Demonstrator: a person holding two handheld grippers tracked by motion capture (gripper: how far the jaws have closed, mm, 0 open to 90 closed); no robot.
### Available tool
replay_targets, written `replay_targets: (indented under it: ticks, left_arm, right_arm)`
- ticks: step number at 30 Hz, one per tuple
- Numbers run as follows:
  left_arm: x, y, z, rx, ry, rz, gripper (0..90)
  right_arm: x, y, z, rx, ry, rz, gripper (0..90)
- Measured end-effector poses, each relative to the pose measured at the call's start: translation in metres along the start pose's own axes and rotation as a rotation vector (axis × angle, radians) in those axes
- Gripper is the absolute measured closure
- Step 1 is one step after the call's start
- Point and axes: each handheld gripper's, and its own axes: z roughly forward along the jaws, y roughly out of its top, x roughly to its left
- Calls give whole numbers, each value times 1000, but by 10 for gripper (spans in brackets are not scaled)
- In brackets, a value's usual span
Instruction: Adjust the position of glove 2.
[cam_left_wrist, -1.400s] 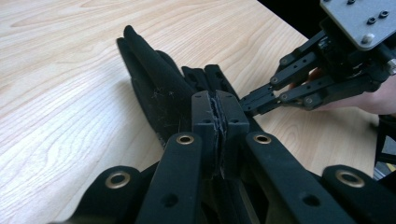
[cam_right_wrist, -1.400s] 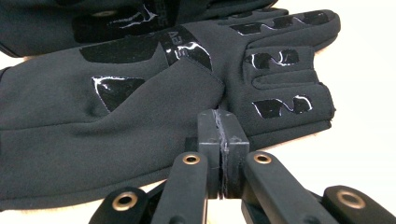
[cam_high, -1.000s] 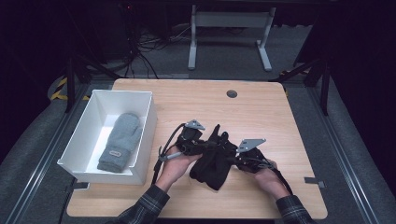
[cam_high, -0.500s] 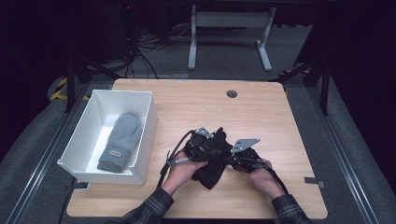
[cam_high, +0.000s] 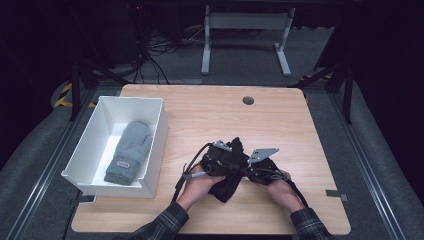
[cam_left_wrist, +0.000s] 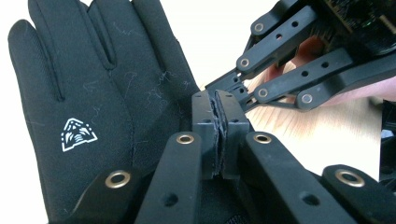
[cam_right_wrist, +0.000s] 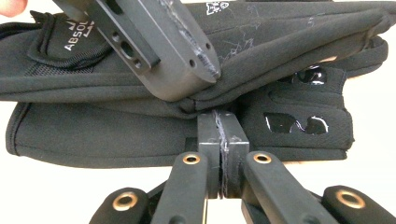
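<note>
Black gloves (cam_high: 226, 186) lie bunched on the wooden table (cam_high: 210, 115) near its front middle, between the person's two hands. In the left gripper view one glove (cam_left_wrist: 84, 102) shows its fingers and a white logo. In the right gripper view one glove (cam_right_wrist: 280, 42) lies over another (cam_right_wrist: 93, 135) that has glossy palm patches. My left gripper (cam_high: 234, 164) (cam_left_wrist: 217, 116) is shut, pinching the edge of the upper glove. My right gripper (cam_high: 247, 170) (cam_right_wrist: 218, 125) is shut on the glove stack's edge. The two sets of jaws nearly touch.
A white bin (cam_high: 162, 125) stands at the table's left with a grey mitten (cam_high: 129, 150) inside. A round cable hole (cam_high: 248, 100) sits near the far edge. A metal stand (cam_high: 245, 35) is on the floor beyond the table.
My left gripper has come down and to the right, closer to the right gripper, and the gloves have bunched between them. The right gripper has stayed put.
</note>
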Motion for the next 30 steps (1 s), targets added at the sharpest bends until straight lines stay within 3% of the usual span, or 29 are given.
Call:
replay_targets:
  ticks: [4,6,12,16,22,30]
  left_arm:
    - [-1,-2,5,9,-2,9,872]
    - [-3,-2,7,15,-25,20,861]
    - [-11,0,12,18,-51,47,780]
    - [-14,-2,21,78,-34,66,897]
    - [-21,-5,28,141,-16,105,900]
    - [-25,-11,18,214,2,136,900]
  right_arm:
    - [-6,-4,-16,-22,-33,18,891]
    - [-14,-10,-31,-54,-60,54,866]
    - [-26,-23,-47,-67,-104,88,796]
    - [-33,-36,-62,-76,-147,115,713]
    - [-36,-45,-68,-68,-176,123,680]
    - [-35,-48,-67,-55,-198,115,591]
